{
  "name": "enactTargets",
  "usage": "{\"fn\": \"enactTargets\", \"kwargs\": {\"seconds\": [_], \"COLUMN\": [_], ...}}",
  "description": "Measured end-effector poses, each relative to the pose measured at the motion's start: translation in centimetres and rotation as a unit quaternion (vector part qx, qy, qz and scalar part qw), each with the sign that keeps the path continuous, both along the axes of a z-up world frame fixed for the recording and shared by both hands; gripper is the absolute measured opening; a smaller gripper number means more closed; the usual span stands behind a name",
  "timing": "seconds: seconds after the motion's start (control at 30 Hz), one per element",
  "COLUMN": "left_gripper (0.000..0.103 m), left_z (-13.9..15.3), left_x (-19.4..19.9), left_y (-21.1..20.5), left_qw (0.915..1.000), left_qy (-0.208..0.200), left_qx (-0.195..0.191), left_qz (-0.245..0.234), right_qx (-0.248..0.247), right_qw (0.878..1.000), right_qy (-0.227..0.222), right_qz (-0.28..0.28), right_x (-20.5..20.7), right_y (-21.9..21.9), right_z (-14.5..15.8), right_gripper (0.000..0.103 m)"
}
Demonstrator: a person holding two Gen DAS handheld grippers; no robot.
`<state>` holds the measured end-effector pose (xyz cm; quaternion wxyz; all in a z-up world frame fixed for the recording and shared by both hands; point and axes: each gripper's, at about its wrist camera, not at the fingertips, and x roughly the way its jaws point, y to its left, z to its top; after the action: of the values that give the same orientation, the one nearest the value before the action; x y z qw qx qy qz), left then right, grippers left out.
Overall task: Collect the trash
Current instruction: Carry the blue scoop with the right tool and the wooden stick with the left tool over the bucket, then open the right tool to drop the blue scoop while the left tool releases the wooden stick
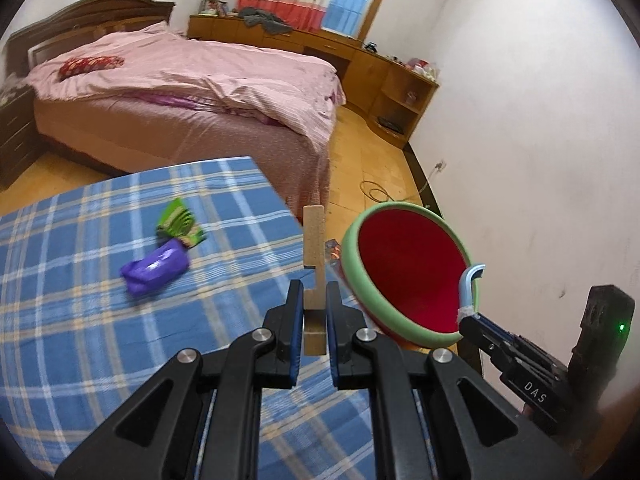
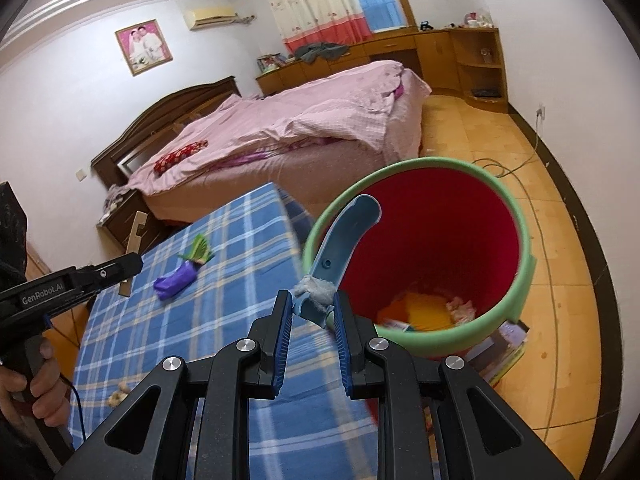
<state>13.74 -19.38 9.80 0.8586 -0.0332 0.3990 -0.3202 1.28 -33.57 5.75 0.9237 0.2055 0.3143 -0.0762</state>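
The bench [image 1: 60,320] has a blue checked cloth, and on it lie a green wrapper [image 1: 179,224] and a purple wrapper [image 1: 154,270], touching each other, near its far edge.

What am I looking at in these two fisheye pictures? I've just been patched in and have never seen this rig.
There is no robot arm: a person carries one hand-held two-finger tool in each hand, and a camera on each looks forward along its fingers.

The left wrist picture shows the left tool shut on a notched wooden stick. The right wrist picture shows the right tool shut on the blue handle of a bin that is red inside with a green rim, held tilted beside the table. Some trash already lies in its bottom.

Each tool also appears in the other's picture, at the side.

The table has a blue plaid cloth. On it lie a purple wrapper and a green wrapper, touching each other and not yet collected. Behind is a bedroom with a pink bed.
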Motion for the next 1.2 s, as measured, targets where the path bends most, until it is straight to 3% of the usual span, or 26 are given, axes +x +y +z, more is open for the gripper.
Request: {"fn": "enactTargets", "kwargs": {"seconds": [0.3,0.6,0.93,1.2], "left_gripper": [0.01,0.01,0.01,0.01], "left_z": [-1.1,-3.9,-6.9,-6.9], "left_x": [0.2,0.6,1.5,1.5], "left_y": [-6.6,-12.2,-15.2,-15.4], "left_qw": [0.9985,0.9952,0.9924,0.9924], "left_qy": [0.001,0.02,0.036,0.03], "left_qx": [0.016,0.036,0.059,0.063], "left_qz": [-0.052,-0.088,-0.102,-0.101], "right_qx": [0.023,0.047,0.054,0.058], "right_qw": [0.999,0.997,0.996,0.995], "right_qy": [-0.015,-0.001,0.019,0.022], "right_qz": [-0.033,-0.055,-0.074,-0.084], "right_x": [-0.7,-0.6,-0.3,-0.2], "right_y": [-4.5,-7.6,-9.4,-9.8], "right_z": [-0.7,-2.8,-4.7,-5.0], "right_gripper": [0.021,0.021,0.022,0.023]}}
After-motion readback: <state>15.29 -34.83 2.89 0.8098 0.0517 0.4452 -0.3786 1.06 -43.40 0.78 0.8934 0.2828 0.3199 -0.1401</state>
